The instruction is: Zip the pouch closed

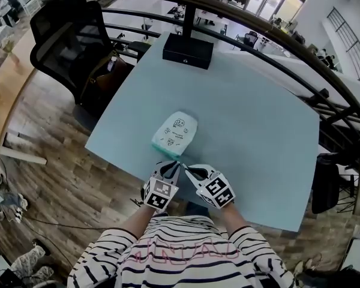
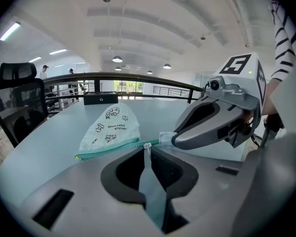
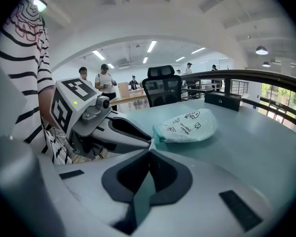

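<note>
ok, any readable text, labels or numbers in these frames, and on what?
Nothing legible enough to quote.
Pouch: small printed lines among cartoon doodles, too small to read.
Striped shirt: pink lettering across the chest, too blurred to read.
Left gripper and right gripper: square marker patterns on their cubes, no words.
Black box: no readable marking.
</note>
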`<action>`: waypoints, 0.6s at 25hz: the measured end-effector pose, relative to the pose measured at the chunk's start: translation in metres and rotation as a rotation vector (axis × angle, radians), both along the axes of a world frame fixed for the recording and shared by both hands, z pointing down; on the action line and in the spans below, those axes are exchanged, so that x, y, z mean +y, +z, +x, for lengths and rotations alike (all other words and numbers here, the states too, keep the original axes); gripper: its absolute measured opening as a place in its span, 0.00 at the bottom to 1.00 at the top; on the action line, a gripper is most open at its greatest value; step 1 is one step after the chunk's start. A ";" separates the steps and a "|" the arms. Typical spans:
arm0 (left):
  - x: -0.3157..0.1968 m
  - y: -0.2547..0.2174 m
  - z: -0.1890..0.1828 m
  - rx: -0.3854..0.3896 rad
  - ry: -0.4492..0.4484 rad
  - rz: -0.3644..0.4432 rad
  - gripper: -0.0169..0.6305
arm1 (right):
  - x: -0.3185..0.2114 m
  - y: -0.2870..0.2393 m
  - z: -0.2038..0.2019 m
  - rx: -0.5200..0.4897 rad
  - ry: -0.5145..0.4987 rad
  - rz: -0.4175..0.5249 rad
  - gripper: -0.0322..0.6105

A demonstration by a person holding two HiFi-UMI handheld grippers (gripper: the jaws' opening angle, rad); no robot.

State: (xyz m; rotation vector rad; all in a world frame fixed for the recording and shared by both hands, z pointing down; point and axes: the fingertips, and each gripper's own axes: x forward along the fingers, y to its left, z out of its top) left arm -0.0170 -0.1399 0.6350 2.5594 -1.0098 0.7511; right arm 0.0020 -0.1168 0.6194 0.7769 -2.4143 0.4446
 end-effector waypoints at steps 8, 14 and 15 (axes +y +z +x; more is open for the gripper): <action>0.000 -0.001 0.001 0.006 0.013 -0.016 0.08 | -0.011 0.000 0.015 0.046 0.109 0.002 0.09; -0.005 -0.006 -0.001 0.024 0.005 -0.040 0.07 | -0.018 -0.003 0.021 0.049 0.160 0.014 0.09; -0.006 -0.008 -0.001 0.026 0.005 -0.038 0.07 | -0.019 -0.004 0.022 0.051 0.162 0.018 0.09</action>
